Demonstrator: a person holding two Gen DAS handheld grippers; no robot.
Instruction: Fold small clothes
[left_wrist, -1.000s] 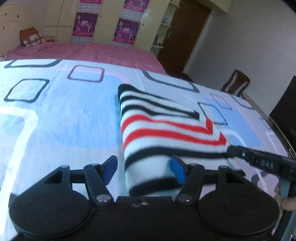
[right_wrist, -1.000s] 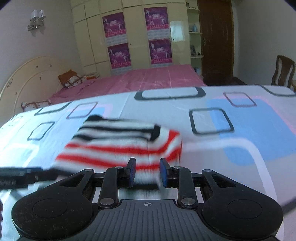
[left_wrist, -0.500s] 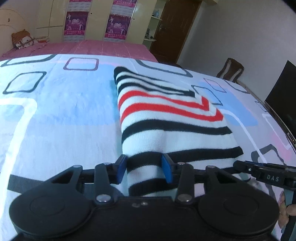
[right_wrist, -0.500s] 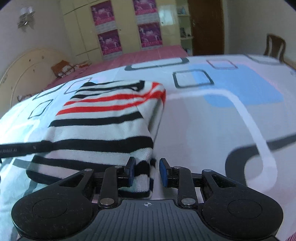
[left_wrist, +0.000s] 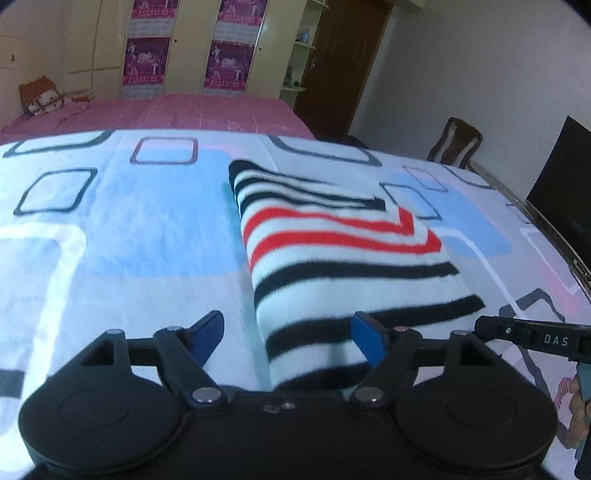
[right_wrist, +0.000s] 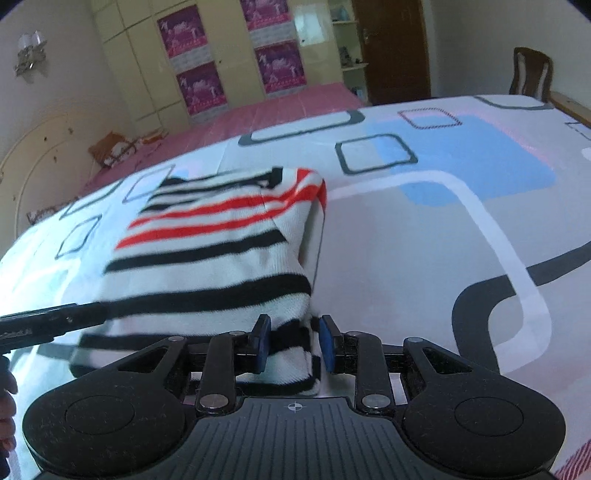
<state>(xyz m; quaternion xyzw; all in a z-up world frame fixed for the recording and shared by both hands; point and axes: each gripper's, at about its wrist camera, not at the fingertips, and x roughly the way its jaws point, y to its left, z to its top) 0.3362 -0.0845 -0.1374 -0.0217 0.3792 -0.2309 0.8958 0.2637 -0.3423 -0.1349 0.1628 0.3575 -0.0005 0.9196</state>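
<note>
Left wrist view. Low in the frame, left gripper (left_wrist: 288, 338), jaws spread wide and just opened further, blue pads (left_wrist: 207, 334) well apart. Between them, the near edge of a folded striped sweater (left_wrist: 343, 254), white with black and red bands; left pad clear of the cloth, right pad against or just over the hem, not pressing. Sweater lying flat on a bedsheet (left_wrist: 129, 236) printed with pale blue blocks and dark rounded squares, running from bottom centre up toward the middle of the frame, slightly right of centre. At the right edge, lower part, the dark finger of the right gripper (left_wrist: 532, 336), lettered, reaching in toward the sweater's near right corner. Behind, a pink bedspread (left_wrist: 177, 114) across the upper left, a cushion (left_wrist: 40, 99) at far left, purple posters (left_wrist: 225, 70) on pale wardrobe doors along the top, a dark door (left_wrist: 343, 62) upper centre, a wooden chair (left_wrist: 458, 144) at right.

Right wrist view. Bottom centre, right gripper (right_wrist: 293, 345), jaws narrowed to a small gap, blue pads pinching the near right corner of the sweater (right_wrist: 218, 251). Rest of the garment spread over the left half of the frame, red bands toward the far end. Left gripper finger (right_wrist: 51, 321) entering from the left edge over the near left hem. Sheet (right_wrist: 424, 229) filling the right half. Wall lamp (right_wrist: 31, 55) upper left, chair (right_wrist: 532, 74) upper right.
</note>
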